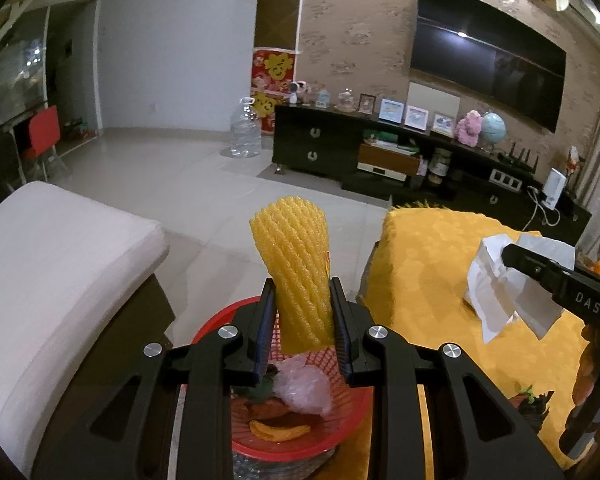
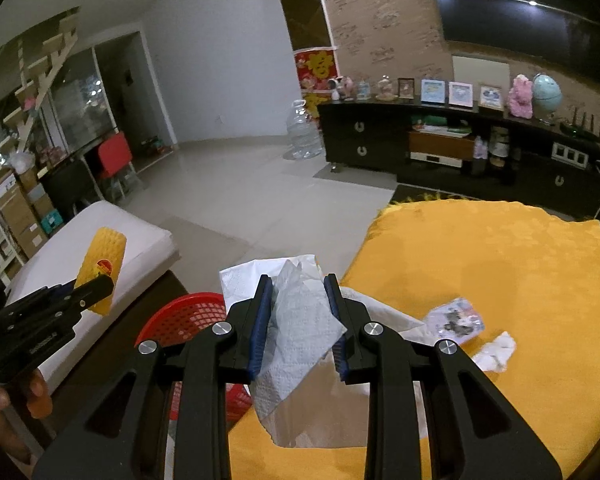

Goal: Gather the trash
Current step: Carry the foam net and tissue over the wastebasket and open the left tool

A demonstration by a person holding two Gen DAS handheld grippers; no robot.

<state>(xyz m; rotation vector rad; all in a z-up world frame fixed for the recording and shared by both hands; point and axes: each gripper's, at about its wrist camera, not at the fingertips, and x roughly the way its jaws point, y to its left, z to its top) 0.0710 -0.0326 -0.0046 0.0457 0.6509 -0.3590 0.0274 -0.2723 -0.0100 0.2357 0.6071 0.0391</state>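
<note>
My left gripper (image 1: 302,300) is shut on a yellow foam fruit net (image 1: 294,268) and holds it upright above a red mesh basket (image 1: 340,420). The basket holds a pink plastic wad (image 1: 304,386), orange peel (image 1: 278,431) and dark scraps. My right gripper (image 2: 298,300) is shut on a white paper tissue (image 2: 300,332) that hangs over the edge of the yellow table cloth (image 2: 500,264). In the right wrist view the left gripper (image 2: 100,284) with the foam net (image 2: 102,268) is at left, and the basket (image 2: 188,320) lies below. In the left wrist view the right gripper (image 1: 512,256) holds the tissue (image 1: 496,284).
A small printed wrapper (image 2: 456,320) and a crumpled white tissue (image 2: 496,350) lie on the yellow cloth. A white cushioned bench (image 1: 60,264) stands at left. A dark TV cabinet (image 1: 380,152) and a water jug (image 1: 245,128) stand across the tiled floor.
</note>
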